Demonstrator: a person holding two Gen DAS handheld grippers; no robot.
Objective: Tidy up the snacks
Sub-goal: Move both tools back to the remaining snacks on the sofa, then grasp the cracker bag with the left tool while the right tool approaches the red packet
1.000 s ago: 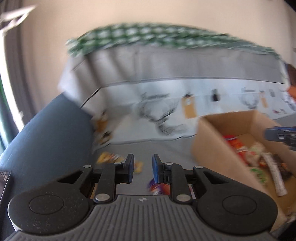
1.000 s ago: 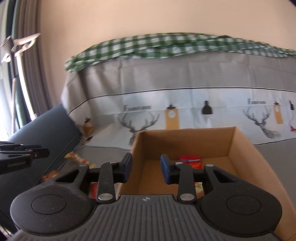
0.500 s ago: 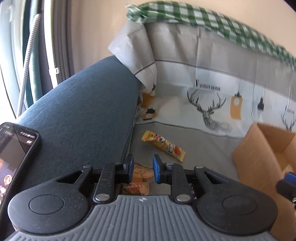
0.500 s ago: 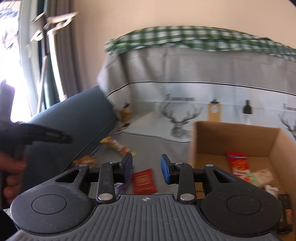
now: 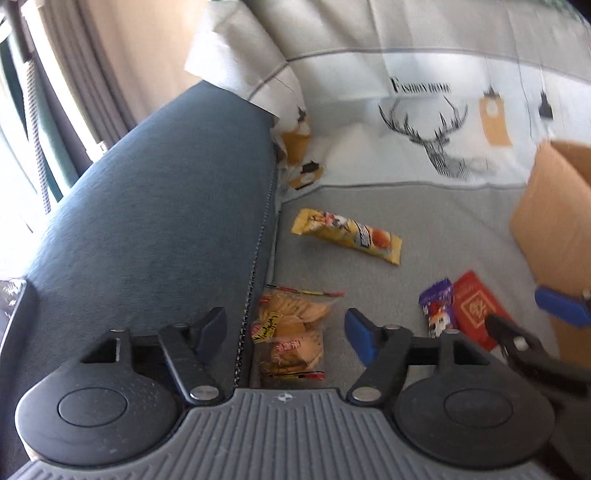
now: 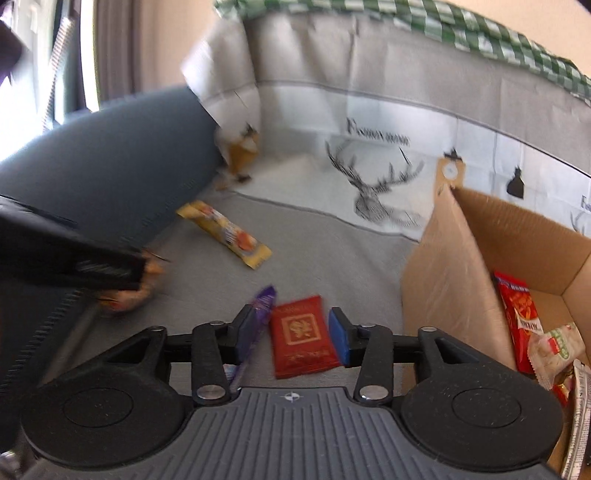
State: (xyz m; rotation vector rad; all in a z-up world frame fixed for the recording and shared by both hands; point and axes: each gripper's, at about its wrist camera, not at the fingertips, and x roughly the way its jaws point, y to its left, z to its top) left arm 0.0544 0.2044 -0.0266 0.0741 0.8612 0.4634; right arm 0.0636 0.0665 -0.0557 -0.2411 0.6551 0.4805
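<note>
Snacks lie scattered on a grey sofa seat as two handheld claws hover over them, both spread wide and gripping nothing. Nearest, the left gripper hangs above a clear cracker bag of crinkly plastic lying against the blue fabric armrest; the right gripper straddles a flat red packet, with a purple wrapper touching its left finger and partly hidden behind it. Four loose snacks can be counted on the cushion: the cracker bag, the purple wrapper, the red packet and, farther back, a long yellow bar lying at a slant. To the right stands one open cardboard box, cut off by the frame edge, holding a red pouch, a white-and-green packet and other wrappers too cropped to count. Behind, a pale cloth printed with a stag covers the backrest, with a green checked fabric along its top. Motion blur smears the right view.
</note>
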